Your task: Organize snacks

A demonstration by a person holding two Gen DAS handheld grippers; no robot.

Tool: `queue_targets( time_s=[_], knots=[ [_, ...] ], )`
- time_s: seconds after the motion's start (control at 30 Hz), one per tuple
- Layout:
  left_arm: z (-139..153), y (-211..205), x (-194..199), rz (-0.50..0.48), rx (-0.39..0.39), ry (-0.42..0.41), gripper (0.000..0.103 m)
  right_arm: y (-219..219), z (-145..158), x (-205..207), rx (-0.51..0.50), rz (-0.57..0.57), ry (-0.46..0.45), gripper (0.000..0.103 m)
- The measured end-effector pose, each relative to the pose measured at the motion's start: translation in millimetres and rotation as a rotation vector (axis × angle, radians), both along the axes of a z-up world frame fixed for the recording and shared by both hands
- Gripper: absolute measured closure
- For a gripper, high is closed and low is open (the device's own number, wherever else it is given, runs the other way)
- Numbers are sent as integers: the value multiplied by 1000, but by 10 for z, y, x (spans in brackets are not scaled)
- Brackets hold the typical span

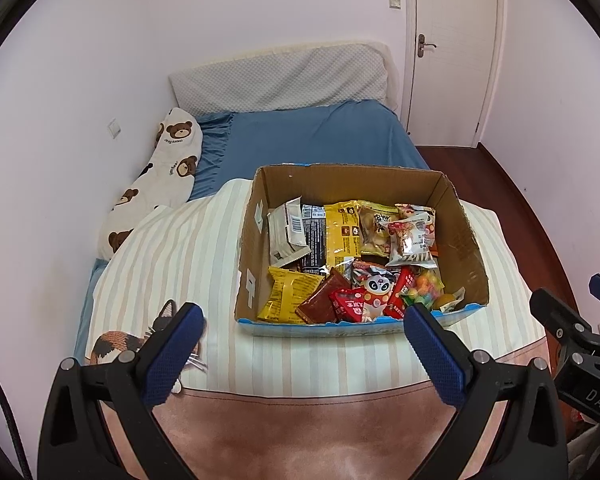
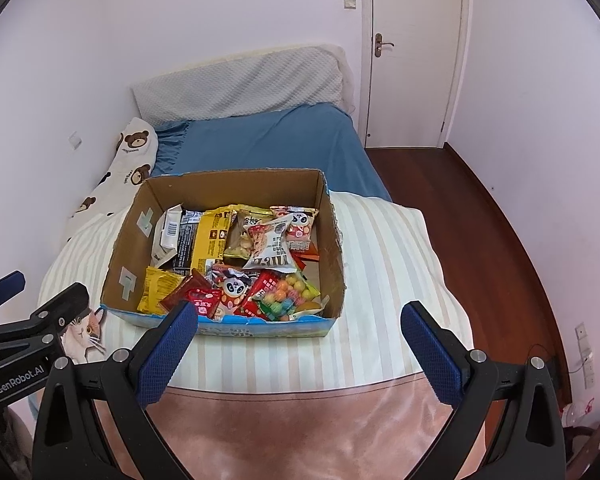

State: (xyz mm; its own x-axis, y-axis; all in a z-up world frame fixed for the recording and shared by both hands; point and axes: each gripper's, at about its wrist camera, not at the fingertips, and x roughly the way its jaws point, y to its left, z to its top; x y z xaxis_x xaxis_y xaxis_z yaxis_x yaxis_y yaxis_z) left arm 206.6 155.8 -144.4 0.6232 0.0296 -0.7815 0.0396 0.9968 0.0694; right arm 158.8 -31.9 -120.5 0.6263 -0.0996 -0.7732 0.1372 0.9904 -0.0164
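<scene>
Left gripper (image 1: 304, 314) and right gripper (image 2: 300, 314) both spread wide, nothing between the blue pads — hovering short of the open brown cardboard box (image 2: 130, 236). Box sits on the cream striped quilt (image 2: 384, 260) on the bed, packed with assorted snack packets (image 1: 352, 252) — yellow, red, white wrappers.

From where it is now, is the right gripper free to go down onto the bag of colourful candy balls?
Probably yes. The right gripper is open and empty, the box has no lid, and the candy bag lies on top near the front wall.
</scene>
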Motion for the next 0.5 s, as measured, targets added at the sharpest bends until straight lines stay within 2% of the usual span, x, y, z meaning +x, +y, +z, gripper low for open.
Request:
queue_targets(
  time_s=[0.5],
  knots=[
    [77,20,-63,1,3,-7,0,-26,66,-57,17,-5,-15,0]
  ],
)
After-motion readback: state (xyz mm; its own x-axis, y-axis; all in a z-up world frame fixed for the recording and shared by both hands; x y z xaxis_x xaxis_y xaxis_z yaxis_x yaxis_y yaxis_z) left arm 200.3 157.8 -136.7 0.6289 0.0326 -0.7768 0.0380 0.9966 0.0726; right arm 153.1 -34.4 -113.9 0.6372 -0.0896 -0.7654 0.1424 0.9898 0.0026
